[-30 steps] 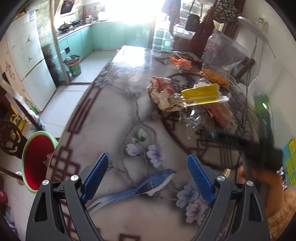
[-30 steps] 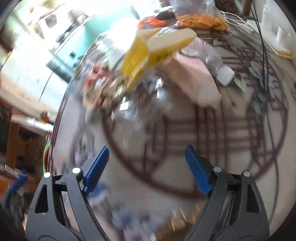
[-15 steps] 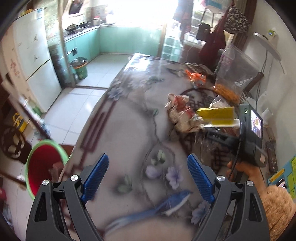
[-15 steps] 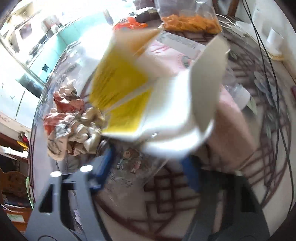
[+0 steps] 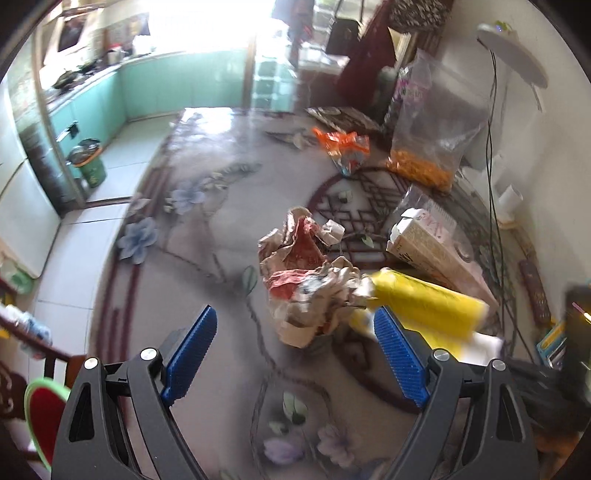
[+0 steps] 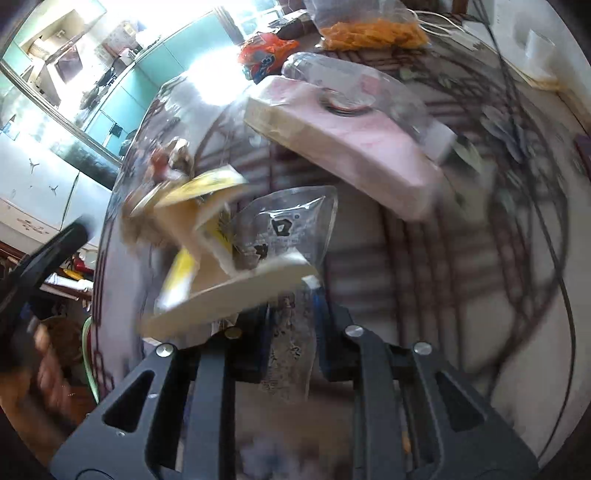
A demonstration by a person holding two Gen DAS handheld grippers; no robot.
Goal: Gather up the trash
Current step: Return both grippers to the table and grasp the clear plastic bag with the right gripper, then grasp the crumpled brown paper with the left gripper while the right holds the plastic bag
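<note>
Right claw [image 6: 291,306] clenched on a clear plastic wrapper [image 6: 291,229] with black print, a flattened yellow-and-white carton [image 6: 229,291] apparently pinched alongside it and jutting off to the left, blurred. Just beyond, lying on the patterned surface [image 6: 424,266]: a long pink box [image 6: 354,144] under a film of clear plastic. Farther back, an orange snack wrapper [image 6: 264,55] and a clear bag of orange snacks [image 6: 369,29]. At lower left of the right wrist view, a blurred hand [image 6: 40,369] on the other tool.

Left claw [image 5: 295,354] released, blue pads [image 5: 192,354] spread wide above the flower-painted surface [image 5: 207,229], nothing between them. Just ahead, a crumpled wad of brown and red paper [image 5: 303,273] resting on the marble. Touching its right side, the yellow-and-white carton [image 5: 428,306], raised and motion-blurred, partly behind the right-hand pad. Behind it, the pink box [image 5: 436,254] lying flat. Near the far edge, the orange snack wrapper [image 5: 343,147] and the clear bag of orange snacks [image 5: 428,136]. Down at lower left, off the surface, the rim of a red bin with a green edge [image 5: 40,413]. In the distance, a second green bin [image 5: 88,162] on the kitchen floor beside teal cabinets [image 5: 184,85].
</note>
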